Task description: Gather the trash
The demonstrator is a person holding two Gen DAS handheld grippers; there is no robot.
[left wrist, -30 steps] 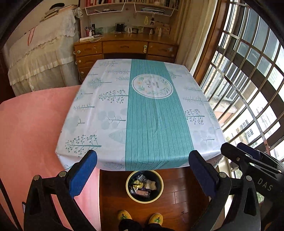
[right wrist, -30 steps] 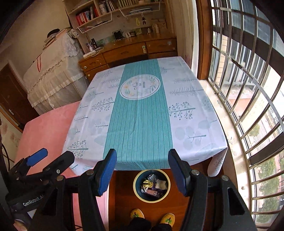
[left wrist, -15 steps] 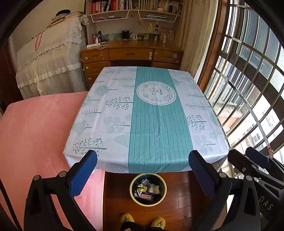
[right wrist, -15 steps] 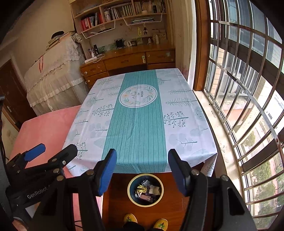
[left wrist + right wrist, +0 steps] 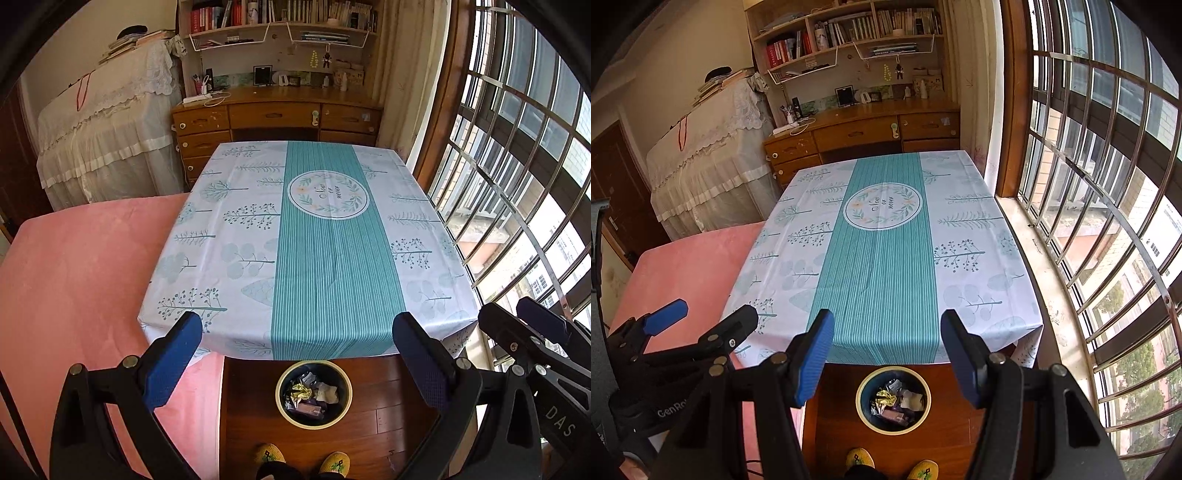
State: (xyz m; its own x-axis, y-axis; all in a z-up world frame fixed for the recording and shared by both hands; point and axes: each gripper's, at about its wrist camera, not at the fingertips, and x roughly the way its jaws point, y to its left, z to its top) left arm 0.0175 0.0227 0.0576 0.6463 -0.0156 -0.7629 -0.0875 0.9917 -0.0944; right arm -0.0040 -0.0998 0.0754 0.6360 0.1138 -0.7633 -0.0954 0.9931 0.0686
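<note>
Left tool (image 5: 297, 354) and right tool (image 5: 886, 356) both gaping apart, empty, trash-filled bin (image 5: 893, 398) sitting at 6 o'clock below the surface (image 5: 886, 258).

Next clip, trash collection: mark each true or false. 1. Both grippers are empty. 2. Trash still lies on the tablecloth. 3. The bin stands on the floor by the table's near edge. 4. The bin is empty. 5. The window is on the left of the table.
1. True: left gripper and right gripper hold nothing.
2. False: the tablecloth is bare.
3. True: the bin stands there.
4. False: it holds wrappers.
5. False: the window is on the right.
</note>
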